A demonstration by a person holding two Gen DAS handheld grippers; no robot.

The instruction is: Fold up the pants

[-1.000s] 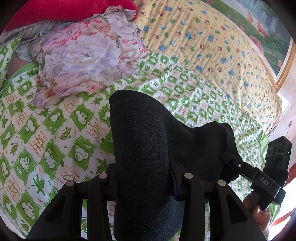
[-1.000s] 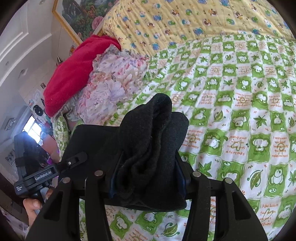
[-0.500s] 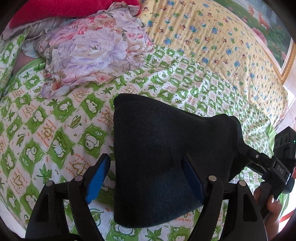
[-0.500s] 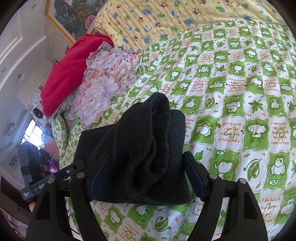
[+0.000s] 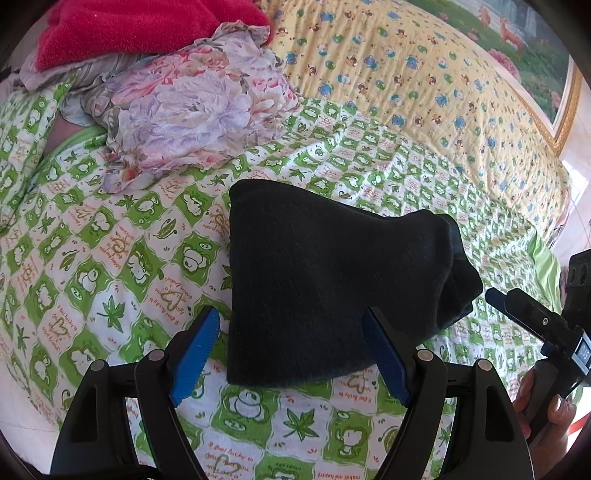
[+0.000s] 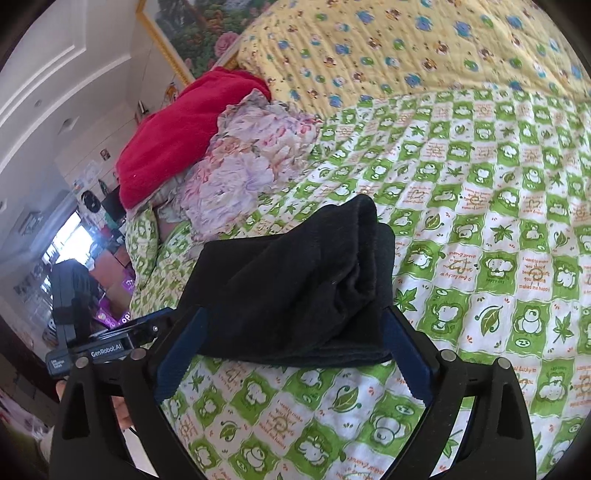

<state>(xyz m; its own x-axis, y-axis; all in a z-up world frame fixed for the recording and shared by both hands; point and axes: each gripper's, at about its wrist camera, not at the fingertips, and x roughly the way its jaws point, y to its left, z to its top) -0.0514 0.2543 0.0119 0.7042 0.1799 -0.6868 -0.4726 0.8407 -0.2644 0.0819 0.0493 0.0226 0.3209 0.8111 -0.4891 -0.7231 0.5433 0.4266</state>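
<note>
The black pants (image 5: 325, 280) lie folded in a thick bundle on the green-and-white bedsheet (image 5: 110, 258). They also show in the right wrist view (image 6: 303, 284), with the layered edges facing me. My left gripper (image 5: 291, 328) is open, its blue pads on either side of the bundle's near end, not touching it. My right gripper (image 6: 291, 332) is open around the other end of the bundle. The right gripper shows at the right edge of the left wrist view (image 5: 532, 321), and the left gripper at the left of the right wrist view (image 6: 110, 343).
A floral cloth (image 5: 192, 107) and a red blanket (image 5: 140, 26) are heaped at the back left. A yellow quilt (image 5: 424, 81) covers the far side of the bed. The bed edge runs along the near left in the right wrist view (image 6: 147, 280).
Both grippers have opened and let go of the pants. The bundle has dropped flat on the sheet, and both grippers have drawn back a little.
</note>
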